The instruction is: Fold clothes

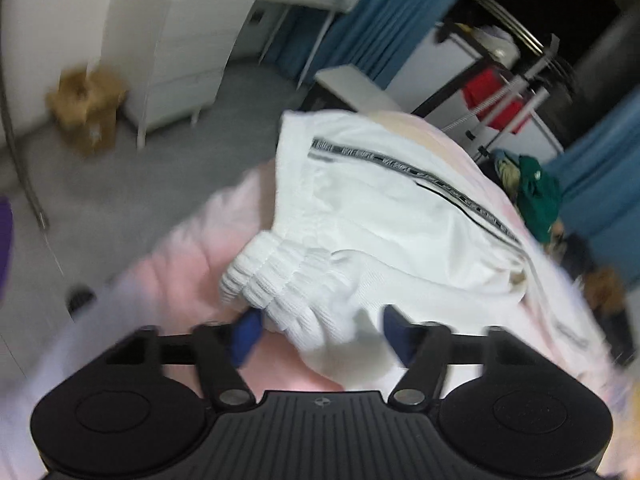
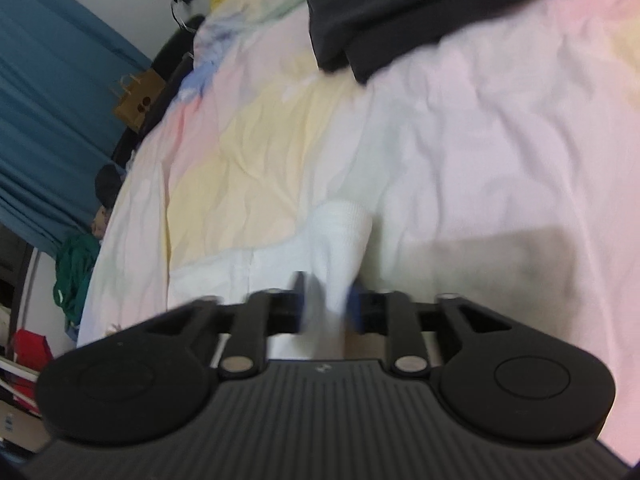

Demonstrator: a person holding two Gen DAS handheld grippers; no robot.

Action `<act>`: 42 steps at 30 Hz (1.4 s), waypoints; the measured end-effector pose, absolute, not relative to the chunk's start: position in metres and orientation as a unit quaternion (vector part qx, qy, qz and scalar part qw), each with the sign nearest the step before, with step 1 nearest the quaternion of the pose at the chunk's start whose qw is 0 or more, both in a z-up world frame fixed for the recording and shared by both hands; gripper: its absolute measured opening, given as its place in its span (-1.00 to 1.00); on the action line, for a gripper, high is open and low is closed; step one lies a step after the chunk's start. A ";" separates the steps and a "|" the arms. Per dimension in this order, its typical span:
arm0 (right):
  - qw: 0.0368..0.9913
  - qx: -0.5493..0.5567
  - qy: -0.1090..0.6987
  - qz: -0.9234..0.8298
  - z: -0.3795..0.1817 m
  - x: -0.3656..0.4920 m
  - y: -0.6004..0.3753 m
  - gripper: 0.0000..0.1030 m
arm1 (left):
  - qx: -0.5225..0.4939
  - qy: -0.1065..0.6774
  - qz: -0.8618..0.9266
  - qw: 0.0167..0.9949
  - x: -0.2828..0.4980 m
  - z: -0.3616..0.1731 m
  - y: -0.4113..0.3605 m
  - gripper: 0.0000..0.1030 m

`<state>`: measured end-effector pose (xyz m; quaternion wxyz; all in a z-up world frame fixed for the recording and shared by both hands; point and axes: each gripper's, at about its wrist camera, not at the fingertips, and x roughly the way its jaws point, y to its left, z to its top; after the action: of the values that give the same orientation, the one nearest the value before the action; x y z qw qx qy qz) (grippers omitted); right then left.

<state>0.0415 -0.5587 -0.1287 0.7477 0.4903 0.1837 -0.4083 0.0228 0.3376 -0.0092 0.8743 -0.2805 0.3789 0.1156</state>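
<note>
White trousers (image 1: 384, 216) with a dark printed side stripe lie on a pastel bed sheet (image 1: 180, 280). My left gripper (image 1: 320, 330) has its blue pads wide apart on either side of the ribbed white cuff (image 1: 280, 280); the cloth lies between them but is not pinched. In the right wrist view my right gripper (image 2: 328, 300) is shut on a ribbed white end of the trousers (image 2: 340, 236), held just above the sheet (image 2: 480, 140). The rest of the trousers is hidden below that view.
A dark garment (image 2: 400, 8) lies at the far end of the bed. A green garment (image 1: 536, 196) hangs at the bed's edge. Beyond stand a white cabinet (image 1: 188, 52), a brown paper bag (image 1: 86, 108), blue curtains (image 1: 600, 184) and a rack with red items (image 1: 496, 100).
</note>
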 end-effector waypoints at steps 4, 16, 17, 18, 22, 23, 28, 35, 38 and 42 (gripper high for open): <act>0.778 0.433 0.147 -0.431 -0.101 0.039 -0.546 0.33 | -0.186 0.337 0.137 0.913 0.005 0.014 0.312 0.74; 0.902 0.311 0.113 -0.279 -0.041 0.072 -0.478 0.41 | -0.077 0.264 0.049 0.960 0.016 0.046 0.196 0.90; 0.908 0.305 0.118 -0.262 -0.040 0.076 -0.472 0.41 | -0.074 0.262 0.036 0.962 0.022 0.045 0.183 0.90; 0.914 0.300 0.123 -0.245 -0.039 0.080 -0.465 0.41 | -0.071 0.260 0.027 0.963 0.028 0.044 0.171 0.90; 0.933 0.277 0.138 -0.186 -0.033 0.092 -0.440 0.41 | -0.062 0.260 -0.013 0.964 0.053 0.037 0.122 0.90; 0.936 0.270 0.141 -0.174 -0.032 0.094 -0.433 0.41 | -0.059 0.260 -0.023 0.963 0.057 0.035 0.108 0.90; 0.956 0.221 0.147 -0.127 -0.024 0.103 -0.400 0.41 | -0.042 0.257 -0.060 0.964 0.084 0.027 0.060 0.90; 0.965 0.193 0.153 -0.093 -0.023 0.110 -0.376 0.41 | -0.026 0.274 -0.089 0.957 0.124 -0.012 0.024 0.90; 0.967 0.179 0.160 -0.087 -0.025 0.114 -0.367 0.41 | -0.031 0.277 -0.091 0.956 0.134 -0.026 0.025 0.90; 0.969 0.159 0.169 -0.078 -0.029 0.123 -0.353 0.41 | -0.030 0.276 -0.091 0.956 0.141 -0.038 0.030 0.90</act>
<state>0.1226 -0.3529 -0.0295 0.9695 0.1589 0.1694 -0.0785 0.1408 0.0299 -0.0376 0.9564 -0.0299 0.2758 -0.0909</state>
